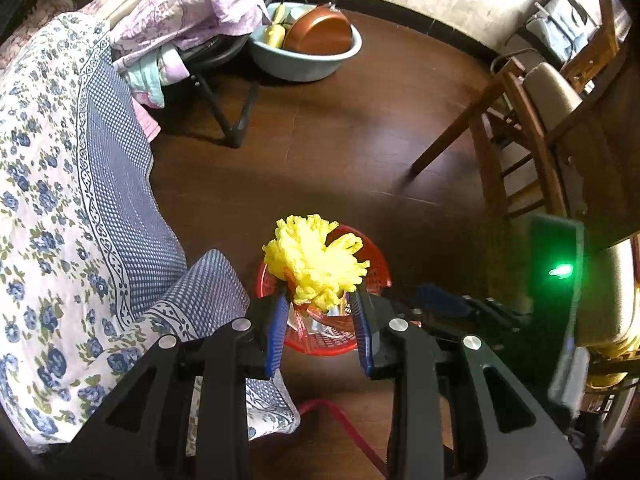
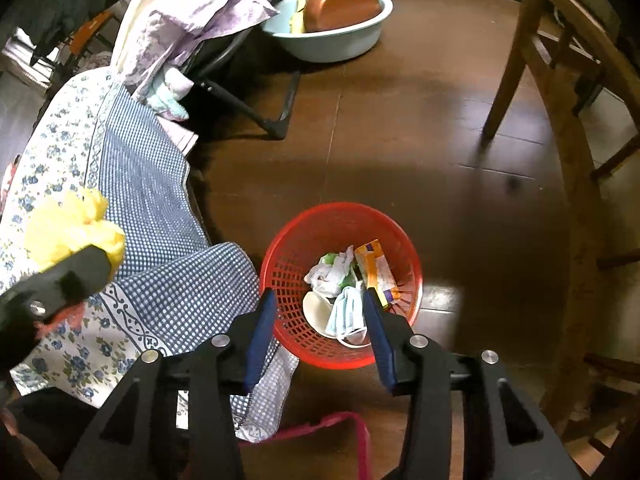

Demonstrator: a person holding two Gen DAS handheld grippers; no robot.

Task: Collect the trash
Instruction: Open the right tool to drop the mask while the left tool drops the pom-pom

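My left gripper (image 1: 319, 294) is shut on a yellow foam net (image 1: 316, 264), which hangs just above a red plastic basket (image 1: 376, 258) on the dark wooden floor. The right wrist view shows the same yellow foam net (image 2: 72, 228) at the left edge, off to the side of the red plastic basket (image 2: 304, 220). My right gripper (image 2: 320, 295) stands open over the basket's near rim with nothing between its fingers. Inside the basket lie a pale blue face mask (image 2: 347, 312), crumpled tissue (image 2: 332, 270), a yellow carton (image 2: 376, 268) and a white disc (image 2: 316, 312).
A bed edge draped in a blue checked and floral cloth (image 2: 152, 184) touches the basket's left side. Behind stand a folding chair with lilac clothes (image 2: 192, 12) and a pale basin (image 2: 344, 40) holding a copper pan. Wooden chair legs (image 2: 508, 76) rise at the right. A red strap (image 2: 344, 420) lies near me.
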